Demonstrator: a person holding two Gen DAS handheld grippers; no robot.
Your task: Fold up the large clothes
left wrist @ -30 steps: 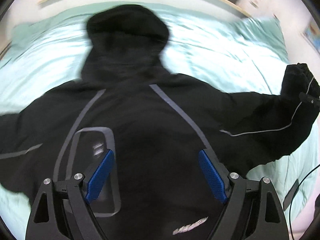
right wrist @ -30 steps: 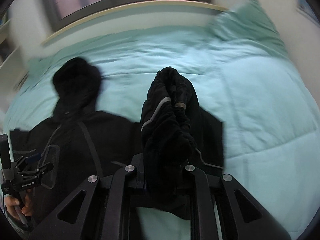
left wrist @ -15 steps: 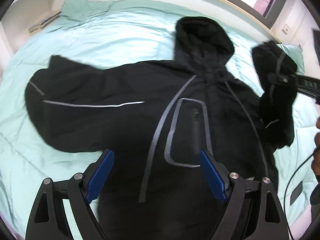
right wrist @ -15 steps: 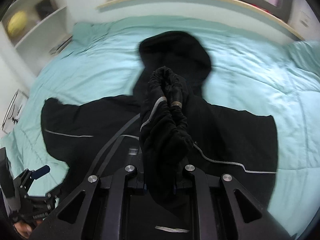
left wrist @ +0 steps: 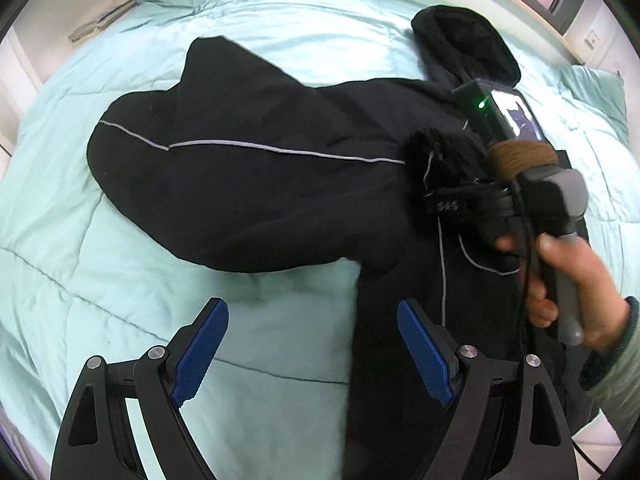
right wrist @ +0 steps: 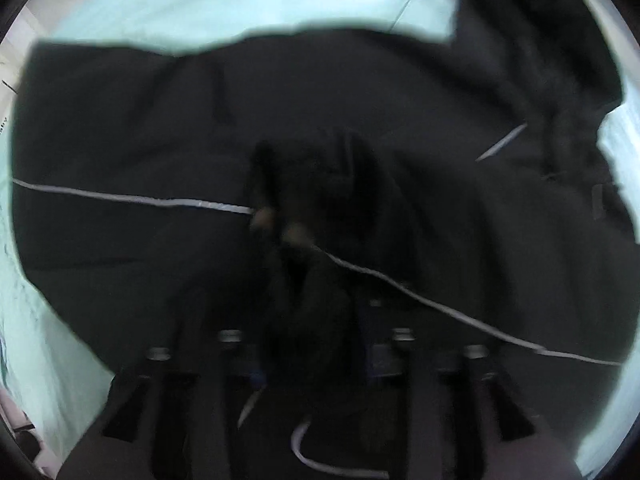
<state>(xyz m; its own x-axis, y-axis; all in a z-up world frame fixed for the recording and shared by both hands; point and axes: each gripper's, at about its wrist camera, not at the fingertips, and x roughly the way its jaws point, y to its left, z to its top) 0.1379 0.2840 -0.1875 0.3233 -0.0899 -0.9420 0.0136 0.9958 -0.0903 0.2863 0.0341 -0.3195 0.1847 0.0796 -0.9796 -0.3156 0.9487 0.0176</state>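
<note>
A black hooded jacket (left wrist: pixel 256 184) with thin grey piping lies spread on a mint-green bed. Its left sleeve (left wrist: pixel 152 148) stretches out to the left and its hood (left wrist: pixel 464 40) lies at the top right. My left gripper (left wrist: pixel 312 348) is open and empty, above the bedding just left of the jacket's body. My right gripper (left wrist: pixel 440 200) is shut on the bunched cuff of the right sleeve (left wrist: pixel 436 160) and holds it over the jacket's chest. In the blurred right wrist view the same cuff (right wrist: pixel 316 208) fills the space between the fingers, close above the black jacket (right wrist: pixel 120 140).
The mint-green duvet (left wrist: pixel 100 280) covers the bed all around the jacket. A wooden window ledge (left wrist: pixel 520 4) and wall run along the far side. A folded cloth (left wrist: pixel 100 24) lies at the bed's top left corner. A hand (left wrist: pixel 572 300) holds the right gripper's handle.
My right gripper has carried the sleeve cuff leftward and down over the jacket's chest. My left gripper has swung left, off the jacket's body to the bedding beside it.
</note>
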